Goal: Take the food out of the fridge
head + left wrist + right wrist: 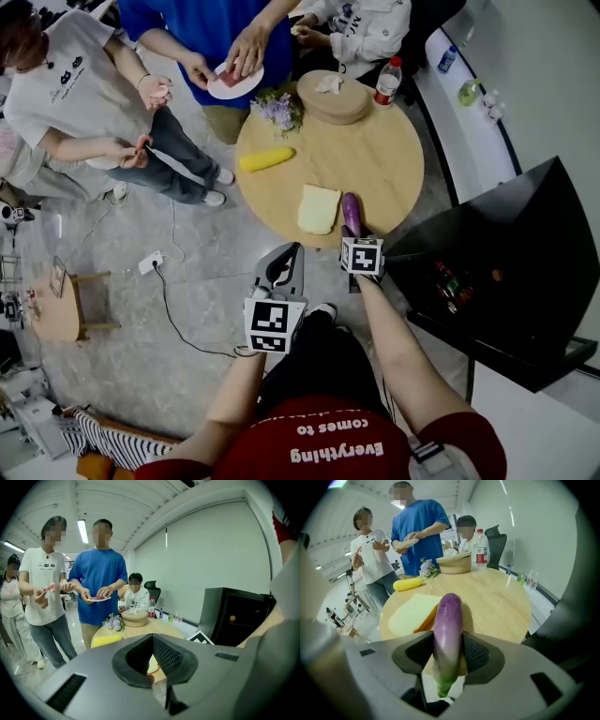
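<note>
My right gripper [353,231] is shut on a purple eggplant [352,214] with a green stem end. It holds the eggplant just over the near edge of the round wooden table [384,159]. In the right gripper view the eggplant [448,630] stands lengthwise between the two pads and points at the table. My left gripper [289,255] hangs left of it, off the table and above the floor. Its jaws [151,660] stand together with nothing between them. The black fridge [506,253] stands at the right with its door open.
On the table lie a pale yellow slab [319,208], a yellow corn cob [266,158], flowers [278,111], a woven basket [335,97] and a bottle [386,82]. Three people stand or sit at the far side; one holds a plate [234,82]. A cable [173,300] runs across the floor.
</note>
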`<act>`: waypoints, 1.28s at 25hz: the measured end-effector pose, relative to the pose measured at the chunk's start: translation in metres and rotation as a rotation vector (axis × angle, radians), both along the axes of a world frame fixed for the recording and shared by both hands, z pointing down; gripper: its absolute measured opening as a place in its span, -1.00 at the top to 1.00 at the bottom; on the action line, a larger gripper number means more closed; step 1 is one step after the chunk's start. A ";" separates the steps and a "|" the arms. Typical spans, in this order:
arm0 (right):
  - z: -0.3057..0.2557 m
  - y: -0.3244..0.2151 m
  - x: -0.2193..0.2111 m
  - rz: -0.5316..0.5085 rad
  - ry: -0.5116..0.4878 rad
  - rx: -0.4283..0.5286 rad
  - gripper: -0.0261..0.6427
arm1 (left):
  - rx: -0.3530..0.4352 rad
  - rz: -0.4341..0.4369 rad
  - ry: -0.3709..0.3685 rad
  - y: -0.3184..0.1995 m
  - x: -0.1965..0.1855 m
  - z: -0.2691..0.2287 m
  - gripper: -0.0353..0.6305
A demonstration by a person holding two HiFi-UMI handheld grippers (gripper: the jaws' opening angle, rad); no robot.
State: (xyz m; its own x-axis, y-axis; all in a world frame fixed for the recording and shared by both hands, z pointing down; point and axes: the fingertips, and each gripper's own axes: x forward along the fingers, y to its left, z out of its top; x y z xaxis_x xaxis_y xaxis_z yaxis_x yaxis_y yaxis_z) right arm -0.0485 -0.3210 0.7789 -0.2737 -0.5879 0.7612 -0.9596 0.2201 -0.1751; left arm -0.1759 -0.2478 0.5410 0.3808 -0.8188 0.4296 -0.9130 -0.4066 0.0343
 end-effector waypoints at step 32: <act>-0.128 0.052 0.035 0.066 -0.111 0.228 0.89 | 0.029 0.097 -0.007 0.005 0.039 -0.031 0.89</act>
